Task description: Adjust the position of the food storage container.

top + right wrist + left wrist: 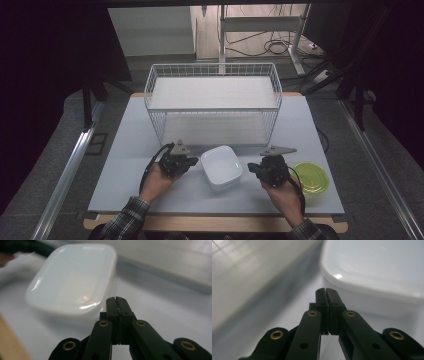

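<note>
Approach step, by my reading. Left gripper (191,161) and right gripper (254,169) flank the white lidded container (221,166) at the table's (125,165) near centre; both sets of jaws are pressed together, holding nothing. Green bowl (311,178) sits right. Wire basket (213,102) stands beyond. Next move likely calls for opening the jaws before gripping.

Plaid sleeves (131,216), black grippers: left gripper (192,161), right gripper (251,169); brass-ringed screws (312,313), black cables (151,165), grey three-cornered plates (278,150).
</note>
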